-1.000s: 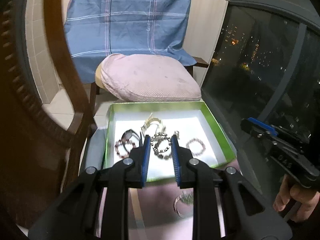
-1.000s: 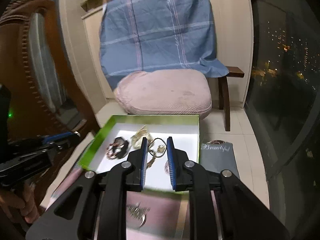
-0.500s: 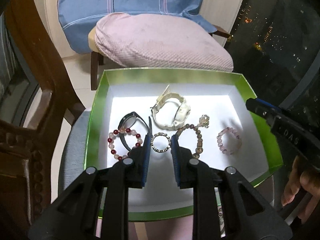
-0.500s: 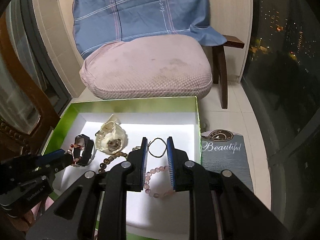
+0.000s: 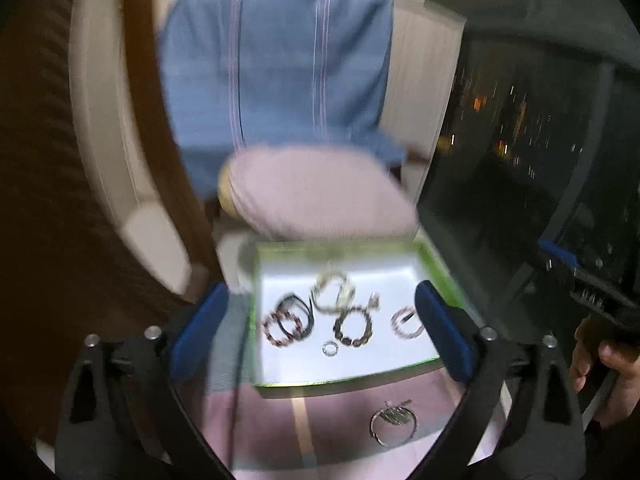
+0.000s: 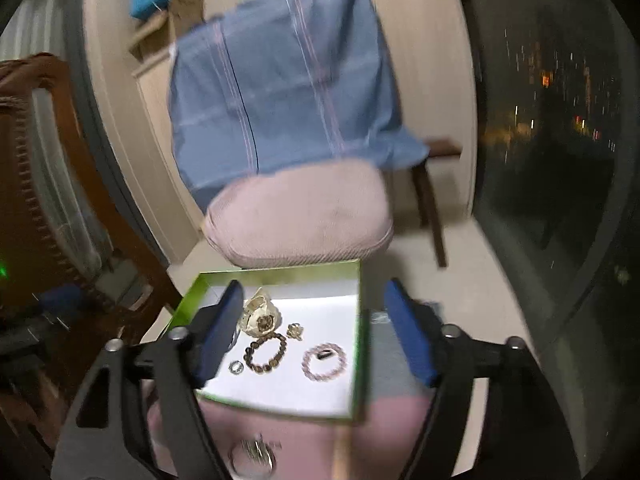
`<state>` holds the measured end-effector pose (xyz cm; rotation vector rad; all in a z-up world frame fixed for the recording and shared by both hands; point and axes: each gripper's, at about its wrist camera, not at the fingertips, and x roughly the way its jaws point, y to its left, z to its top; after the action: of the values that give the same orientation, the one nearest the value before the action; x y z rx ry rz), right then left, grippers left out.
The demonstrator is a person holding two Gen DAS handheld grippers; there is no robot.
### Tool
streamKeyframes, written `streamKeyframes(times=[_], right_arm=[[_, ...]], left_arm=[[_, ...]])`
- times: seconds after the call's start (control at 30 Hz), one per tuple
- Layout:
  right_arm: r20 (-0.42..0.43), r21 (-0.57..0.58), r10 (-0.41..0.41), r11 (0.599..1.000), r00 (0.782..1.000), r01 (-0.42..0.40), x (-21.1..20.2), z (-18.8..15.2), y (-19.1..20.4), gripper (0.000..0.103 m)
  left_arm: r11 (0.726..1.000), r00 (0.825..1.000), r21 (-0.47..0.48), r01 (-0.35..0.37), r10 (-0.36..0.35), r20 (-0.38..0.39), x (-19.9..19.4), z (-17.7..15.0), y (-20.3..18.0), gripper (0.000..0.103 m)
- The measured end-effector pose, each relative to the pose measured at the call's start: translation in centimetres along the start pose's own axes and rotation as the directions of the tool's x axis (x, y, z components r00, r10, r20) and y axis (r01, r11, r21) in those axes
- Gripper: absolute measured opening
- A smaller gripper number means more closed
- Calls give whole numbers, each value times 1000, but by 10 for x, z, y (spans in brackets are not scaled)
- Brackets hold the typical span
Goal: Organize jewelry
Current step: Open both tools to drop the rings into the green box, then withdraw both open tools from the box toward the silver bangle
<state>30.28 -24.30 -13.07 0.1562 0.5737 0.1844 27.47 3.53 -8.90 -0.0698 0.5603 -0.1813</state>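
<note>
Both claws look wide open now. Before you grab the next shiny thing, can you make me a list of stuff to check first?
1. Left claw open and holding nothing: ok.
2. Right claw open and holding nothing: ok.
3. Green box sitting flat and within reach: ok.
4. Little ring resting inside the box, apart from the brown bead bracelet: ok.
5. Silver bangle put away in the box: not ok; it lies outside, on the pink cloth in front.
6. Views sharp enough to aim: not ok; both are blurred.
</note>
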Motion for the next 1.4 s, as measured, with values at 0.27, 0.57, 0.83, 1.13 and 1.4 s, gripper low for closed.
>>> streamKeyframes(times=[0.27, 0.57, 0.83, 1.13, 1.4], right_arm=[[104, -94, -39, 994, 994, 49, -114, -86, 11, 84], [175, -84, -47, 995, 983, 62, -144, -144, 11, 84], [180, -88, -58, 993, 982, 75, -145, -146, 7, 84], [164, -102, -68, 991, 984, 85, -142, -149, 8, 84], [102, -138, -30, 989, 994, 44, -130, -152, 17, 84]], left_arm=[[1000, 993, 27, -11, 8, 115, -96, -81, -2, 99], [998, 992, 41, -46, 41, 116, -82, -151, -12, 99], [999, 997, 19, -27, 26, 72, -80, -154, -11, 99], [999, 998, 16, -33, 32, 47, -70, -153, -13, 99], [1000, 999, 6, -28, 27, 42, -72, -151, -10, 99]])
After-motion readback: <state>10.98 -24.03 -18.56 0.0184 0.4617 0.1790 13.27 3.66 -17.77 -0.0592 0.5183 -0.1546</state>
